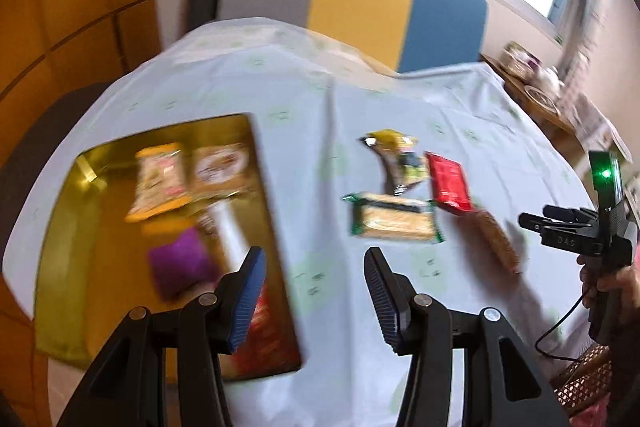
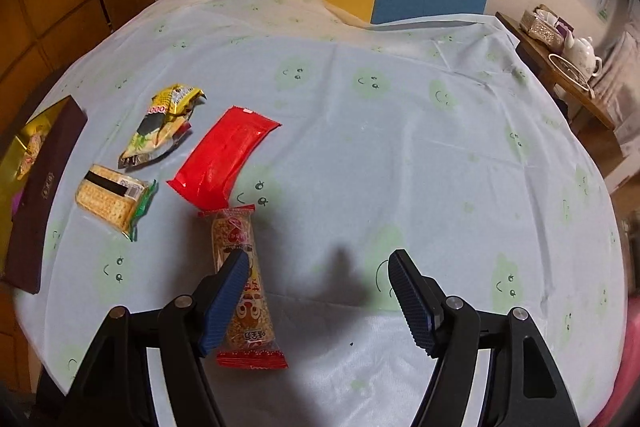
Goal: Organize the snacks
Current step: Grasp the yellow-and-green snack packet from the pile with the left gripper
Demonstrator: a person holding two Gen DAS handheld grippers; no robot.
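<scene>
- On the bench (image 2: 400,147), over its pale cloth with green faces, your right tongs (image 2: 314,297) stand wide and hold nothing; the left blue pad (image 2: 224,303) sits in front of the long peanut bar (image 2: 244,291).
- Beyond that bar lies the red packet (image 2: 224,159), its near end just beside the bar's far end.
- Left of the red packet lie the cracker pack (image 2: 110,201) and, further back, the crumpled yellow bag (image 2: 164,123), slightly apart.
- At the bench's left edge sits the gold box (image 1: 72,227), its dark outer wall facing the loose snacks.
- Inside the box: an orange pack (image 1: 160,179), a round-print pack (image 1: 220,167), a purple packet (image 1: 180,263), a white stick; blur hides detail.
- Your left tongs (image 1: 316,295) hover wide and empty, above the box's right edge.
</scene>
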